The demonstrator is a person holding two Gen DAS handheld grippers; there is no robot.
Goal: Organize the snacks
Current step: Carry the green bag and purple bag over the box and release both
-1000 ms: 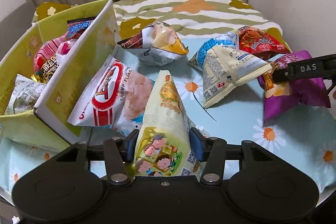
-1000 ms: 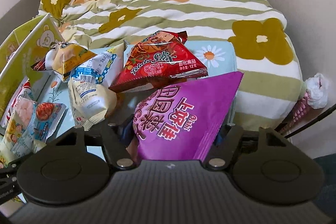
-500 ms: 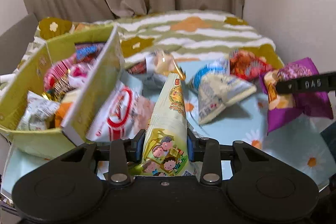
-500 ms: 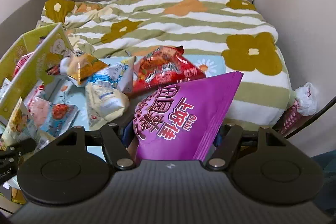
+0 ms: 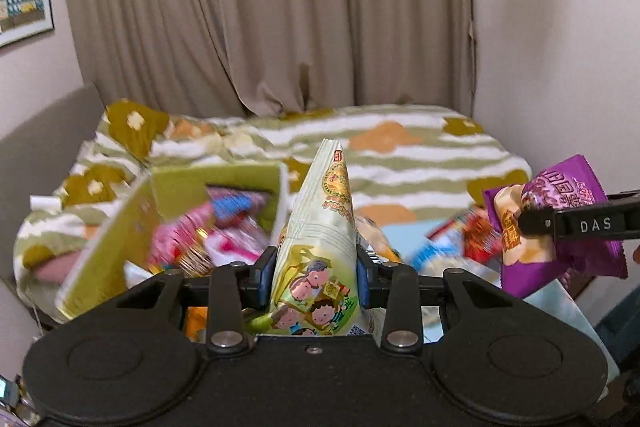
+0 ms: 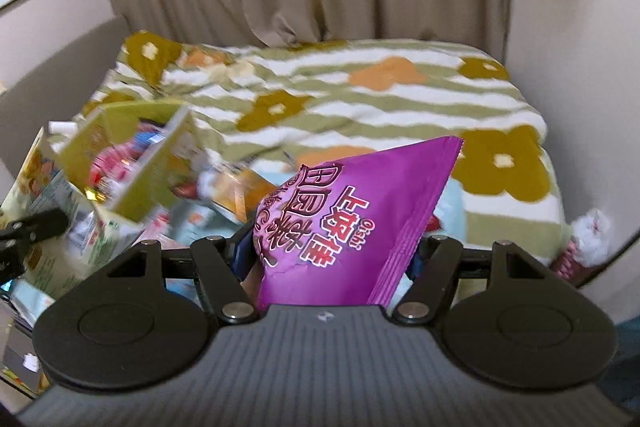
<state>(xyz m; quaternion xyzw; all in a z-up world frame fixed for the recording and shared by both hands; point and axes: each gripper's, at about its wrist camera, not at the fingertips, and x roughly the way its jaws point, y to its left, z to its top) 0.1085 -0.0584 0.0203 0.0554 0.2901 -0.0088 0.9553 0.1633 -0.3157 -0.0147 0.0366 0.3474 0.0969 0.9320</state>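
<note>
My left gripper [image 5: 314, 277] is shut on a pale green snack bag with cartoon children [image 5: 320, 239] and holds it upright, raised above the table. My right gripper [image 6: 326, 259] is shut on a purple snack bag [image 6: 352, 223], also raised; that bag shows at the right of the left wrist view [image 5: 560, 227]. A yellow-green box [image 5: 120, 223] full of snacks stands at the left, and it also shows in the right wrist view [image 6: 132, 163]. Several loose snack bags [image 5: 452, 247] lie blurred on the light blue table.
A bed with a green striped flower blanket [image 5: 400, 147] lies behind the table. Beige curtains [image 5: 260, 7] hang at the back, and a wall [image 5: 560, 47] is at the right. A pink and white wrapped item [image 6: 588, 243] sits at the far right.
Both grippers have risen with their bags and tilted up, so the table and box sit lower in view and the curtains fill the top.
</note>
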